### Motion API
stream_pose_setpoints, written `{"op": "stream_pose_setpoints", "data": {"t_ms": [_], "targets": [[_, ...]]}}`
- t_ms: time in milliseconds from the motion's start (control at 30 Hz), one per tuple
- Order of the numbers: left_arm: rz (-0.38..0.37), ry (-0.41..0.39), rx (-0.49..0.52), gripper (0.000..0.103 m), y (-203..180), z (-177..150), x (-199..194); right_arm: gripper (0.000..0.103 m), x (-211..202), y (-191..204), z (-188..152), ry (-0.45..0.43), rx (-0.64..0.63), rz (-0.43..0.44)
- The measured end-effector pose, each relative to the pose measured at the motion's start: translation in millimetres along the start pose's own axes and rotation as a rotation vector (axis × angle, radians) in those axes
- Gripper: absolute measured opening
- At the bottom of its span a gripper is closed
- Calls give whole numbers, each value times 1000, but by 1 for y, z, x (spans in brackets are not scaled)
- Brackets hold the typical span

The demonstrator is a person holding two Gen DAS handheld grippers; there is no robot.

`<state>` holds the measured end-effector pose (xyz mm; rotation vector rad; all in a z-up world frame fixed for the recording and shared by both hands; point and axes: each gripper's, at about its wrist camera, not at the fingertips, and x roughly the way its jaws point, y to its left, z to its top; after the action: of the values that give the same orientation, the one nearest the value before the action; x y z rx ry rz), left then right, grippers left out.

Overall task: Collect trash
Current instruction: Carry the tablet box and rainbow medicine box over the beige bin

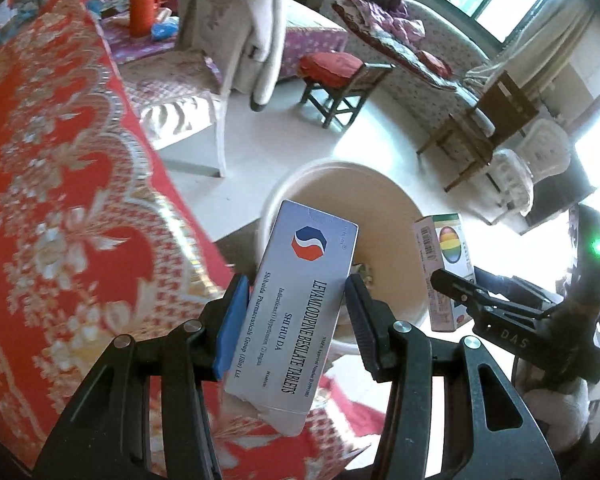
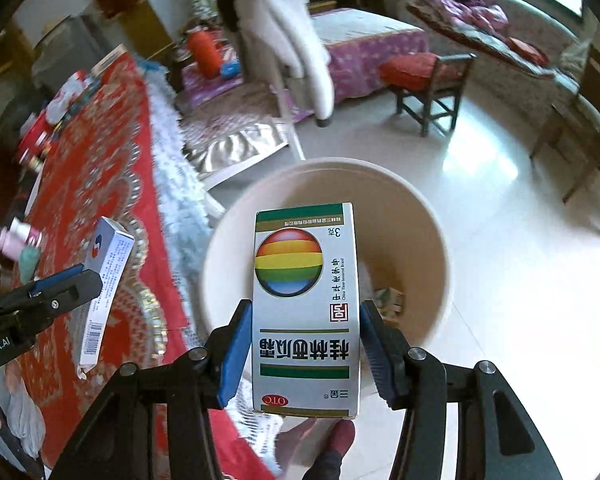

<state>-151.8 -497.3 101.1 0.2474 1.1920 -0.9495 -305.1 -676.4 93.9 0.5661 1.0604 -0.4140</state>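
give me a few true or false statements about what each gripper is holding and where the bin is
1. The left gripper holds a silver-grey cardboard tablet box with a red and blue emblem. True.
2. The right gripper is empty. False: it clamps a white cardboard medicine box with a rainbow ball printed on it.
3. A round cream plastic bin stands on the floor beyond both boxes. True.
4. The bin is completely empty. False: some scraps lie at its bottom.
5. The patterned tablecloth is blue. False: it is red with a gold pattern.
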Motion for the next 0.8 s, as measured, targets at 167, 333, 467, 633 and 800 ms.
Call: {"op": "stream_pose_setpoints", "data": {"t_ms": [167, 333, 467, 633, 800], "targets": [[-13, 19, 2, 48, -17, 6, 17, 51, 3, -16, -1, 9, 25, -9], [-10, 29, 8, 48, -30, 12, 32, 51, 8, -28, -2, 22, 44, -7], [-3, 33, 8, 48, -35, 13, 40, 51, 12, -33, -2, 34, 44, -6], [3, 40, 2, 48, -38, 15, 47, 51, 17, -36, -1, 41, 46, -1], [9, 46, -11, 48, -39, 15, 54, 51, 21, -38, 1, 45, 54, 0]]}}
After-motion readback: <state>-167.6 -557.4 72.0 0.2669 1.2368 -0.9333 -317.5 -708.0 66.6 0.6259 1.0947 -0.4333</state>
